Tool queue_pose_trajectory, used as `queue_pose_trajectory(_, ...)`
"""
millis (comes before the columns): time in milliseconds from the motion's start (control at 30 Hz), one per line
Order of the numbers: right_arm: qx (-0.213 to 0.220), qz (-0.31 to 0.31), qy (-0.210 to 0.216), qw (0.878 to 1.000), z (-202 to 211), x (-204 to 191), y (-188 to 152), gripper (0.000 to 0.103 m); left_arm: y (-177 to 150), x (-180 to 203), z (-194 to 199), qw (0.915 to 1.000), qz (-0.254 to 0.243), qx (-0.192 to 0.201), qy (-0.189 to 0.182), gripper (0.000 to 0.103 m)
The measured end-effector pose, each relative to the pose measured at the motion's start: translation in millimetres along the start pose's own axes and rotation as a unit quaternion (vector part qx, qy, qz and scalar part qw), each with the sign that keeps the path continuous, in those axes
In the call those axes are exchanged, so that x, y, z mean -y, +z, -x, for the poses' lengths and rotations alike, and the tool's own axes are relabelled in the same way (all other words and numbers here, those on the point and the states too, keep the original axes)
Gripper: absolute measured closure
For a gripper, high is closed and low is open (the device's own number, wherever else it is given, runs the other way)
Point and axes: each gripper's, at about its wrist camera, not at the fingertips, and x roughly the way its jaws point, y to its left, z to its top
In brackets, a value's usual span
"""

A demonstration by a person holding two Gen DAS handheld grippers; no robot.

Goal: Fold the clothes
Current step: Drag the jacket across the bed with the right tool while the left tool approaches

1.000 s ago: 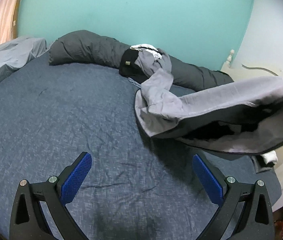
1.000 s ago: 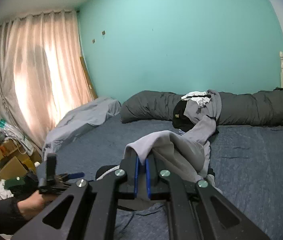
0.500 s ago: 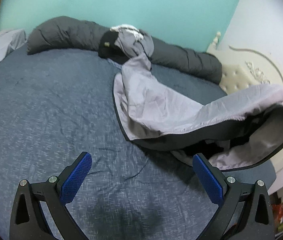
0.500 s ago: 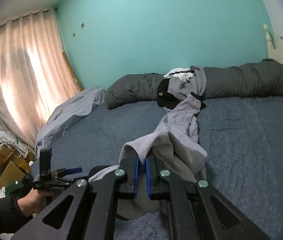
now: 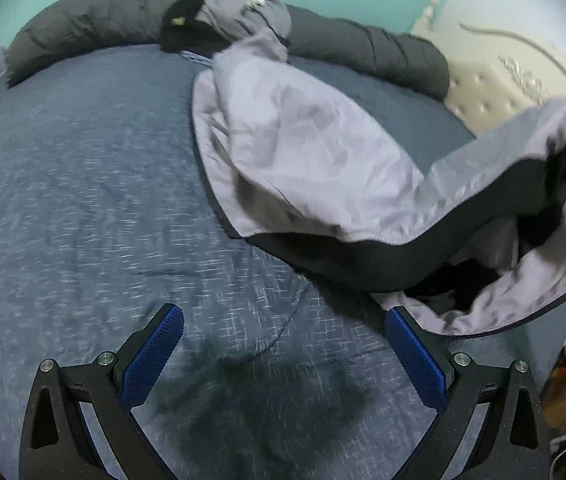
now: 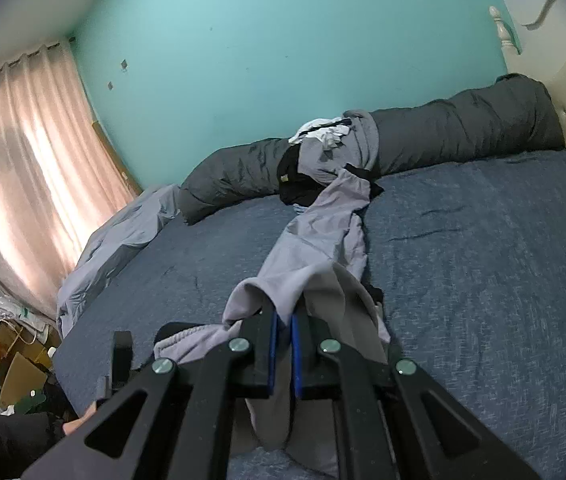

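A light grey garment (image 5: pixel 315 152) with a dark lining lies stretched across the blue bed cover, one end still on the clothes pile by the pillows. My right gripper (image 6: pixel 283 316) is shut on its near edge (image 6: pixel 307 284), which hangs lifted at the right of the left wrist view. My left gripper (image 5: pixel 283 332) stands open low over the bare cover, nothing between its blue pads (image 5: pixel 151 356). Its right finger is just below the garment's hanging hem.
A pile of clothes (image 6: pixel 323 152) rests on the long dark grey bolster (image 6: pixel 463 128) at the far edge. A rumpled grey sheet (image 6: pixel 111 248) lies at the left edge. The tufted headboard (image 5: pixel 495 84) stands right; boxes (image 6: pixel 15 356) sit on the floor.
Both grippers have come down toward the bed. The garment has been drawn out of the pile and now lies longer and flatter across the cover.
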Motion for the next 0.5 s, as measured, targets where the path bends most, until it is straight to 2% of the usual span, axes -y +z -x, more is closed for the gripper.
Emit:
queue_pose_trajectory(233, -0.003, -0.008, -0.007, 1.000, -1.8, 20.0, -5.5, 0.097, 6.5, 9.6, -35.8, 0.9998, -0.008, -0.017, -0.005, 0.001)
queue_pose_trajectory(500, -0.005, 0.002, -0.008, 1.000, -1.4, 19.4, -8.2, 0.097, -8.9, 34.4, -42.3, 0.9976, -0.059, -0.005, -0.036, 0.000)
